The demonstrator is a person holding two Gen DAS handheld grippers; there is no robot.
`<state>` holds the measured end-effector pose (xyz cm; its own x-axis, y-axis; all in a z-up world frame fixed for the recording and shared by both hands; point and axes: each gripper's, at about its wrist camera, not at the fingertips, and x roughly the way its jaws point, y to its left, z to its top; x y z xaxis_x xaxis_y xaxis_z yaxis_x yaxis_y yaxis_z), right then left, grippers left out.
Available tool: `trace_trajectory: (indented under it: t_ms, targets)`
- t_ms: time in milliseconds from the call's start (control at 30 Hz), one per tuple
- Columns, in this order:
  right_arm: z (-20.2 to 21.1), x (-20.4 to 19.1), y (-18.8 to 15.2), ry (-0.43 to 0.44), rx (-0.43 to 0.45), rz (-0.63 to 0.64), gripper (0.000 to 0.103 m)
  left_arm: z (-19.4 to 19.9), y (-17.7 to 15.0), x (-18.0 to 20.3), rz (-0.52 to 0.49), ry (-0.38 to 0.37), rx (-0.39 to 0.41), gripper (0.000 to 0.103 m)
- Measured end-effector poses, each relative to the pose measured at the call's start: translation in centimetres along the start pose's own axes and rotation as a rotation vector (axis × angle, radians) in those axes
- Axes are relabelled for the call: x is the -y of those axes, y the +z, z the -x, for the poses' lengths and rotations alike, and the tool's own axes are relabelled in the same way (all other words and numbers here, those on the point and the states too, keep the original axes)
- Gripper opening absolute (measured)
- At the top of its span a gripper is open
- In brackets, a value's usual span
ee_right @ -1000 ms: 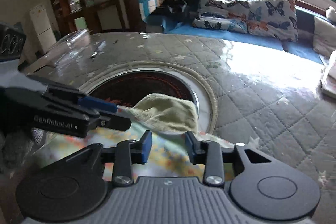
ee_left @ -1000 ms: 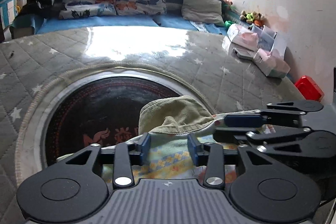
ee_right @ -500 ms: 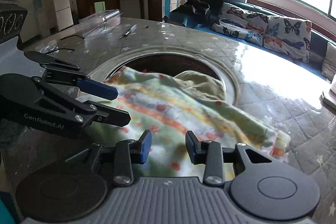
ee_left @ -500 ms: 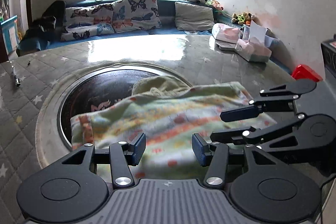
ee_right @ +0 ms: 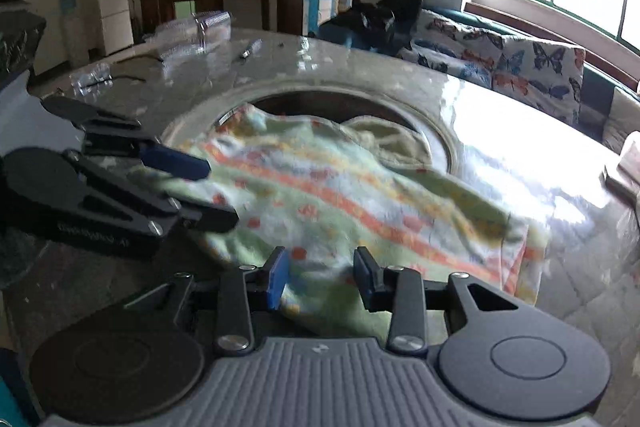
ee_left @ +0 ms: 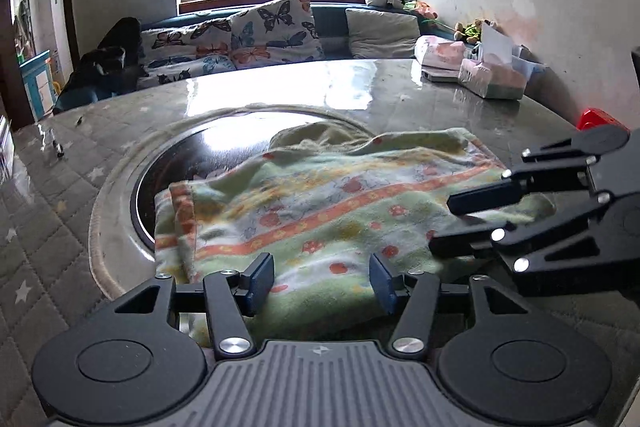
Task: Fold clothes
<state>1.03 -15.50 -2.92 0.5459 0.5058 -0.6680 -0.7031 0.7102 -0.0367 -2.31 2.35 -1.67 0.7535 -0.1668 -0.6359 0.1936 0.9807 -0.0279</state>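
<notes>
L wrist: quilted table (ee_left: 60,227) w/ round glass centre, sofa behind. Your left gripper (ee_left: 322,281) jaws opening, patterned cloth (ee_left: 320,211) lying loose between, no pinch. Looks like 1 fold down, more left.
R wrist: same table. Your right gripper (ee_right: 320,277) partly spread over cloth's near edge, pads not pressing. Cloth rumpled, striped, draped over glass.

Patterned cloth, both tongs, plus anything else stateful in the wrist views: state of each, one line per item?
Patterned cloth: folded over, lying rumpled across the table's round inset, nothing gripping it.
Left tongs: jaws opening, pads clear of the cloth beneath.
Right tongs: open, nothing pinched, cloth edge below.
Olive cloth: bunched behind the patterned cloth, partly covered.
Tissue pack: opened, sheet sticking up.
</notes>
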Motion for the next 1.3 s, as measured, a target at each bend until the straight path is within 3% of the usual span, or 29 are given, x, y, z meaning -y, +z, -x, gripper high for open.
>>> trace_trajectory:
  t_ms: [167,700,833,1300]
  targets:
    - [1.7,0.4,-0.2,-0.016,0.034,-0.023,0.036,0.5,-0.3,-0.5,0.03,0.003,0.006,0.059]
    - [4.0,4.1,-3.6,-0.109,0.002,-0.119,0.03,1.3,-1.0,-1.9,0.1,-0.006,0.017,0.06]
    - [3.8,4.2,-3.7,-0.104,-0.006,-0.118,0.03,1.3,-1.2,-2.6,0.115,0.012,0.013,0.067]
    - [2.7,6.9,-1.3,-0.085,-0.003,-0.18,0.031,1.7,-0.2,-4.3,0.147,0.019,-0.005,0.067]
